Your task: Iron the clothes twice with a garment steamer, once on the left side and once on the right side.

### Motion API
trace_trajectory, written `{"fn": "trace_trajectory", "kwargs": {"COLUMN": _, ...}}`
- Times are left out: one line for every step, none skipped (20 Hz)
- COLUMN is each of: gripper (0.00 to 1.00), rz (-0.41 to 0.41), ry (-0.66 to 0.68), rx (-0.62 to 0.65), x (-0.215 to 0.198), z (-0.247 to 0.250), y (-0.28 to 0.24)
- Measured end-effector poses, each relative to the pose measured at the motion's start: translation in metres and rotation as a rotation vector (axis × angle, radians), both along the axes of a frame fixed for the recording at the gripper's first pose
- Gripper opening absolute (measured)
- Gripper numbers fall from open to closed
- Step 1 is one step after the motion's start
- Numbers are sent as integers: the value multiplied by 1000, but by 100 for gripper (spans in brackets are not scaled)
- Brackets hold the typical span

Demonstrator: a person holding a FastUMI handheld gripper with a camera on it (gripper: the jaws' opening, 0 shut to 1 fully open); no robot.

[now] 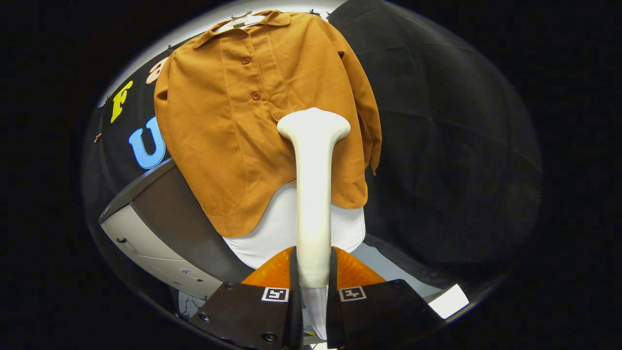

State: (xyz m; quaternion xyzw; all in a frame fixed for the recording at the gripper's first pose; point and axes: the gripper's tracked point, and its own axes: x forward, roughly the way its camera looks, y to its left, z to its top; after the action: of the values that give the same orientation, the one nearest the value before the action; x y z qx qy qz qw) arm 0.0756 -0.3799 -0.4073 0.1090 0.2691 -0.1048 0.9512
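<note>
A brown button-up shirt [243,121] hangs on a white hanger [241,19] in front of the black cloth wall, over a white garment [277,233] that shows below its hem. My gripper [313,287] is shut on the handle of a white garment steamer [313,194], both fingers pressing its sides. The steamer's wide head [313,124] reaches out beyond the fingers and rests against the shirt's right half, just right of the button row and a little below mid-height.
A grey and dark cabinet or table [155,218] stands to the left, below the shirt. Orange parts of the gripper [272,272] sit behind the fingers. A white patch [449,301] lies low on the right. Black cloth [447,146] covers the right side.
</note>
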Motion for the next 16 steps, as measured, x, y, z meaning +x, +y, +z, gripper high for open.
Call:
{"fn": "trace_trajectory", "kwargs": {"gripper": 23, "rz": 1, "ry": 6, "rx": -1, "x": -6, "z": -2, "y": 1}}
{"fn": "trace_trajectory", "kwargs": {"gripper": 22, "rz": 1, "ry": 5, "rx": 3, "x": -12, "z": -2, "y": 3}}
{"fn": "trace_trajectory", "kwargs": {"gripper": 22, "rz": 1, "ry": -4, "rx": 7, "x": -17, "z": 1, "y": 6}}
{"fn": "trace_trajectory", "kwargs": {"gripper": 22, "rz": 3, "ry": -14, "rx": 9, "x": -23, "z": 6, "y": 9}}
{"fn": "trace_trajectory", "kwargs": {"gripper": 22, "rz": 8, "ry": -26, "rx": 7, "x": -27, "z": 11, "y": 13}}
{"fn": "trace_trajectory", "kwargs": {"gripper": 22, "rz": 14, "ry": -47, "rx": 7, "x": -29, "z": 14, "y": 17}}
{"fn": "trace_trajectory", "kwargs": {"gripper": 22, "rz": 21, "ry": -63, "rx": 2, "x": -33, "z": 22, "y": 20}}
{"fn": "trace_trajectory", "kwargs": {"gripper": 22, "rz": 29, "ry": -73, "rx": -5, "x": -37, "z": 30, "y": 24}}
{"fn": "trace_trajectory", "kwargs": {"gripper": 22, "rz": 33, "ry": -86, "rx": -16, "x": -38, "z": 41, "y": 26}}
{"fn": "trace_trajectory", "kwargs": {"gripper": 22, "rz": 33, "ry": -103, "rx": -24, "x": -40, "z": 54, "y": 28}}
{"fn": "trace_trajectory", "kwargs": {"gripper": 22, "rz": 32, "ry": -131, "rx": -30, "x": -40, "z": 72, "y": 31}}
{"fn": "trace_trajectory", "kwargs": {"gripper": 22, "rz": 32, "ry": -159, "rx": -34, "x": -40, "z": 88, "y": 33}}
{"fn": "trace_trajectory", "kwargs": {"gripper": 22, "rz": 33, "ry": -189, "rx": -43, "x": -41, "z": 106, "y": 37}}
{"fn": "trace_trajectory", "kwargs": {"gripper": 22, "rz": 34, "ry": -219, "rx": -55, "x": -40, "z": 123, "y": 40}}
{"fn": "trace_trajectory", "kwargs": {"gripper": 22, "rz": 34, "ry": -250, "rx": -65, "x": -41, "z": 142, "y": 43}}
{"fn": "trace_trajectory", "kwargs": {"gripper": 22, "rz": 34, "ry": -280, "rx": -74, "x": -41, "z": 161, "y": 46}}
